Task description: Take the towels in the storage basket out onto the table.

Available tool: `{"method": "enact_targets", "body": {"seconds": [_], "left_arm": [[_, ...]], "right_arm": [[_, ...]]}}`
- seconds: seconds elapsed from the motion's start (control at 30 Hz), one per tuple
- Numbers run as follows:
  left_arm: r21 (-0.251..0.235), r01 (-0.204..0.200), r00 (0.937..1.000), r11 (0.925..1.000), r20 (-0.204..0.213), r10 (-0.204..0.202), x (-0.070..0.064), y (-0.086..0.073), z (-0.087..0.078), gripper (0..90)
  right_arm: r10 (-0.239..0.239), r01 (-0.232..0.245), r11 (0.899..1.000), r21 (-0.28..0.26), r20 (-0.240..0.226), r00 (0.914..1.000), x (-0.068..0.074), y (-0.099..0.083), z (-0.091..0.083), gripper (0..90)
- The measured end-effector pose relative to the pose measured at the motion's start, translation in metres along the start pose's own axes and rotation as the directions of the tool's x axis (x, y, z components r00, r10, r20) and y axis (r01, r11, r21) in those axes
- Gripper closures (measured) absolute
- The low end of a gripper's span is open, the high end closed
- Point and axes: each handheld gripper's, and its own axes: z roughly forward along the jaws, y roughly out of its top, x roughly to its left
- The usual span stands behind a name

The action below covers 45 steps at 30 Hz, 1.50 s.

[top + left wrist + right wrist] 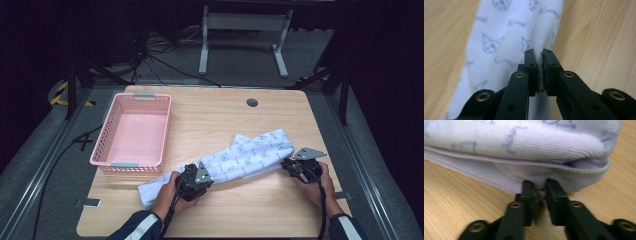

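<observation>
Towel (pixel 250 152) lies lengthwise on the tabletop (pixel 215 120), folded into a long strip, with the left tool (pixel 538 65) and right tool (pixel 539 191) each pinching an edge; further folding and transfer to the empty pink basket (pixel 107 137) probably remain.

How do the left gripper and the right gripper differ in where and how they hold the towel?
The left gripper pinches the towel at its near-left stretch, close to the pink basket; the right gripper takes the far-right end. In its own view the left gripper clamps a raised fold along the printed face, while the right gripper bites the stitched lower edge beneath folded layers. Both are shut on cloth that lies on the table.
</observation>
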Motion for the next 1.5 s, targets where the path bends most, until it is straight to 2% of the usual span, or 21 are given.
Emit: {"method": "enact_targets", "body": {"seconds": [0.17,0.23,0.3,0.37,0.4,0.5,0.57,0.63,0.67,0.73,0.8,0.87,0.93,0.97,1.07,1.2,1.27,1.4,1.43,1.47,1.5], "left_arm": [[-0.083,0.022,0.9994,0.9963,-0.027,-0.024,0.007,0.004,-0.032,84.1],[-0.12,0.012,0.9977,0.9927,-0.064,-0.02,0.009,0.005,-0.046,84.3],[-0.147,0.012,0.9966,0.9891,-0.079,-0.024,0.012,0.007,-0.063,84.4],[-0.174,0.028,0.9959,0.9843,-0.08,-0.042,0.015,0.006,-0.077,84.3],[-0.187,0.031,0.9952,0.9818,-0.085,-0.048,0.016,0.004,-0.084,84.4],[-0.204,0.052,0.9942,0.9776,-0.081,-0.07,0.016,-0.004,-0.098,84.3],[-0.199,0.05,0.9937,0.9787,-0.088,-0.069,0.017,-0.008,-0.101,84.3],[-0.202,0.066,0.9929,0.9772,-0.084,-0.084,0.018,-0.015,-0.103,84.3],[-0.203,0.072,0.9924,0.9764,-0.083,-0.091,0.019,-0.017,-0.103,84.3],[-0.208,0.076,0.9919,0.9751,-0.084,-0.095,0.02,-0.018,-0.103,84.3],[-0.217,0.067,0.9929,0.9739,-0.082,-0.087,0.02,-0.017,-0.102,84.3],[-0.233,0.07,0.9933,0.9698,-0.073,-0.09,0.019,-0.016,-0.103,84.3],[-0.234,0.065,0.9933,0.97,-0.079,-0.085,0.018,-0.015,-0.104,84.3],[-0.248,0.068,0.9932,0.9663,-0.074,-0.089,0.018,-0.015,-0.105,84.3],[-0.256,0.064,0.9933,0.9645,-0.077,-0.086,0.017,-0.013,-0.107,84.3],[-0.266,0.064,0.9936,0.9618,-0.073,-0.086,0.016,-0.012,-0.11,84.3],[-0.274,0.066,0.9928,0.9594,-0.079,-0.09,0.017,-0.012,-0.113,84.3],[-0.291,0.074,0.9914,0.9539,-0.082,-0.102,0.02,-0.013,-0.12,84.4],[-0.289,0.072,0.9923,0.9548,-0.076,-0.097,0.021,-0.013,-0.121,84.4],[-0.286,0.069,0.9926,0.9557,-0.077,-0.094,0.02,-0.014,-0.121,84.4],[-0.28,0.064,0.9935,0.958,-0.073,-0.088,0.02,-0.014,-0.121,84.4]], "right_arm": [[0.01,-0.01,0.998,-0.058,0.003,0.9999,-0.005,0.005,-0.013,87.1],[-0.013,0.013,0.997,-0.074,0.002,0.9999,-0.003,0.009,-0.017,89.4],[-0.035,0.043,0.994,-0.1,0.081,0.9961,-0.002,0.015,-0.025,89.0],[-0.017,0.023,0.988,-0.151,0.043,0.999,-0.004,0.02,-0.035,89.0],[-0.013,0.021,0.986,-0.167,0.048,0.9988,-0.004,0.022,-0.039,88.7],[0.001,0.002,0.979,-0.204,0.015,0.9999,-0.002,0.026,-0.045,74.8],[-0.003,0.004,0.98,-0.197,0.004,1.0,0.0,0.026,-0.043,71.2],[-0.044,0.038,0.991,-0.132,-0.045,0.998,0.005,0.023,-0.034,57.7],[-0.043,0.035,0.994,-0.101,-0.076,0.9962,0.008,0.02,-0.029,50.9],[-0.045,0.036,0.996,-0.084,-0.11,0.9929,0.013,0.013,-0.025,42.0],[-0.01,0.002,0.999,-0.051,-0.151,0.9884,0.017,0.005,-0.021,37.5],[-0.03,0.028,0.999,-0.016,-0.156,0.9874,0.025,0.002,-0.018,34.4],[-0.016,0.012,1.0,-0.021,-0.208,0.9781,0.033,0.001,-0.018,33.8],[-0.025,0.023,1.0,-0.013,-0.204,0.9787,0.037,0.002,-0.016,33.7],[-0.035,0.038,0.999,0.017,-0.178,0.9834,0.044,0.006,-0.007,31.1],[-0.001,0.006,1.0,0.029,-0.143,0.9898,0.043,0.008,0.0,26.6],[0.025,-0.021,0.999,0.04,-0.106,0.994,0.042,0.009,0.007,17.6],[0.034,-0.032,0.999,0.024,-0.106,0.9938,0.041,0.012,0.014,19.5],[0.024,-0.022,1.0,0.015,-0.125,0.9918,0.041,0.013,0.015,28.8],[-0.004,0.003,1.0,-0.011,-0.143,0.9898,0.041,0.014,0.015,44.2],[-0.029,0.025,0.999,-0.038,-0.128,0.9914,0.043,0.016,0.015,50.6]]}}
